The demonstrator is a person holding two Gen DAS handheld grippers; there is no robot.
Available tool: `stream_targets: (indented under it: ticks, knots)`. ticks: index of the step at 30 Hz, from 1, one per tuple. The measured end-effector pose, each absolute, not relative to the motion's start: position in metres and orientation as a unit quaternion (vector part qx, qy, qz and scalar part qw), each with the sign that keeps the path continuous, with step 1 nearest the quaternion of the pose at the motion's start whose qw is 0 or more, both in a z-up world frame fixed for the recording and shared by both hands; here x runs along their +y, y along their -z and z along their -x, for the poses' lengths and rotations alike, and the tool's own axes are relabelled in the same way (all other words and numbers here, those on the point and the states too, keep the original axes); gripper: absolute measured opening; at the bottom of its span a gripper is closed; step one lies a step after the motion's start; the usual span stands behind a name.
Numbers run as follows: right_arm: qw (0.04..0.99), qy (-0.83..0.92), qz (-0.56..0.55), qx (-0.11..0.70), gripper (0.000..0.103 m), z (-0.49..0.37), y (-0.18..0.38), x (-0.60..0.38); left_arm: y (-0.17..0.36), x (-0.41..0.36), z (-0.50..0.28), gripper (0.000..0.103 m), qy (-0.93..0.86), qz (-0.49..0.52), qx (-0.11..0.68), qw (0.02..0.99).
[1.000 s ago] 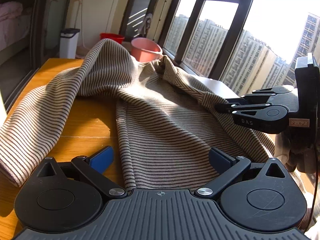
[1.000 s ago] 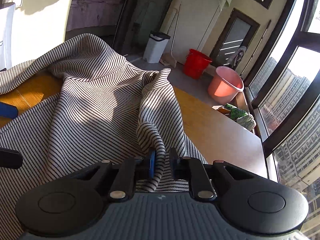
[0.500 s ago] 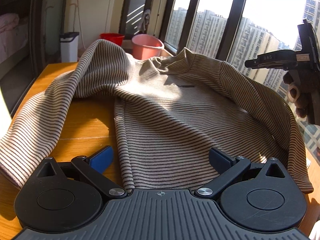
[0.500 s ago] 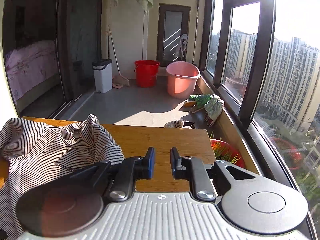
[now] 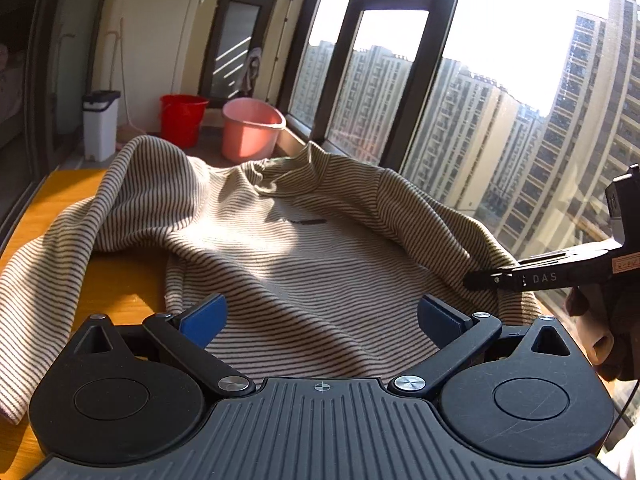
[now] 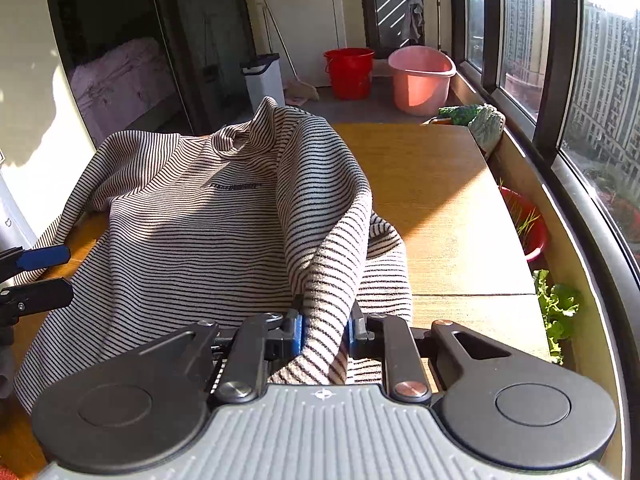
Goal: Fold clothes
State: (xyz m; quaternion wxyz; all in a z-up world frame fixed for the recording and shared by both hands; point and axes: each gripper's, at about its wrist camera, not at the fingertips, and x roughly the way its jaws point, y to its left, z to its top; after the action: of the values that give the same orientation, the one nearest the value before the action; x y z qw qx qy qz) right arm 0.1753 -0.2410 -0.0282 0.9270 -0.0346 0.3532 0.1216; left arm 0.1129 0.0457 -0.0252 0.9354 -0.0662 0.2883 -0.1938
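Your striped top [image 5: 288, 256] lies spread across the wooden desk [image 6: 440, 208], front up, with a small dark logo strip on the chest and the collar pointing toward the far end of the desk. Its left sleeve trails off toward the desk's left edge, and part of the shoulder is humped up into a ridge.

Your left gripper [image 5: 320, 316] hangs low over the hem with its blue-padded fingers [image 5: 204, 316] spread wide, one to each side of the body of the top; they grip nothing. Cloth fills the space between them, and whether the pads touch it cannot be told.

Your right gripper [image 6: 324, 332] has its fingers [image 6: 298, 332] closed around a fold of the top's right sleeve or side edge. The fabric rises from the pinch in a steep tent and drapes back over the chest, and a short end hangs down past the fingers toward the camera. In the left view the same gripper [image 5: 480, 280] comes in from the right, its black tips buried in the fabric at the right edge of the top, with your hand [image 5: 600, 332] wrapped around the handle.

To the right of the top the desk is bare wood, lit by sun. Beyond the far end of the desk stand a red bucket [image 6: 350, 72], a pink basin [image 6: 420, 78] and a white bin [image 6: 264, 78] on the floor. Windows run along the right side.
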Motion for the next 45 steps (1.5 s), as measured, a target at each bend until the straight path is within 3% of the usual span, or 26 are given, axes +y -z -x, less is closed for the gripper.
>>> stream_targets:
  ticks: [5, 9, 20, 23, 27, 31, 33, 34, 41, 45]
  knots:
    - [0.968, -0.002, 0.128, 0.214, 0.012, -0.205, -0.03, -0.257, 0.034, 0.052, -0.112, 0.103, 0.183, 0.072, 0.306, 0.932]
    - [0.97, 0.001, 0.043, 0.239, 0.012, -0.245, -0.035, -0.275, 0.031, 0.056, -0.117, 0.103, 0.177, 0.088, 0.304, 0.932]
    - [0.951, -0.025, -0.002, 0.307, 0.02, -0.245, 0.045, -0.257, 0.028, 0.034, -0.14, 0.103, 0.187, 0.036, 0.253, 0.949]
    - [0.956, -0.023, 0.011, 0.291, 0.029, -0.232, 0.043, -0.257, 0.04, 0.029, -0.148, 0.103, 0.186, 0.019, 0.274, 0.943]
    - [0.962, -0.031, 0.011, 0.271, 0.05, -0.212, 0.037, -0.259, 0.051, 0.033, -0.158, 0.103, 0.18, 0.032, 0.322, 0.929]
    - [0.96, -0.064, 0.016, 0.273, 0.048, -0.193, 0.043, -0.251, 0.053, 0.038, -0.15, 0.103, 0.164, 0.043, 0.335, 0.927]
    - [0.959, -0.078, 0.019, 0.273, 0.03, -0.187, 0.045, -0.246, 0.053, 0.039, -0.142, 0.103, 0.159, 0.04, 0.336, 0.927]
    - [0.959, -0.081, 0.017, 0.27, 0.028, -0.185, 0.043, -0.245, 0.053, 0.04, -0.136, 0.103, 0.158, 0.039, 0.336, 0.928]
    - [0.964, -0.099, -0.007, 0.246, 0.025, -0.174, 0.023, -0.247, 0.041, 0.071, -0.1, 0.103, 0.137, 0.052, 0.312, 0.939]
    - [0.96, -0.119, -0.024, 0.251, 0.025, -0.167, 0.022, -0.244, 0.02, 0.095, -0.094, 0.103, 0.067, -0.044, 0.245, 0.966]
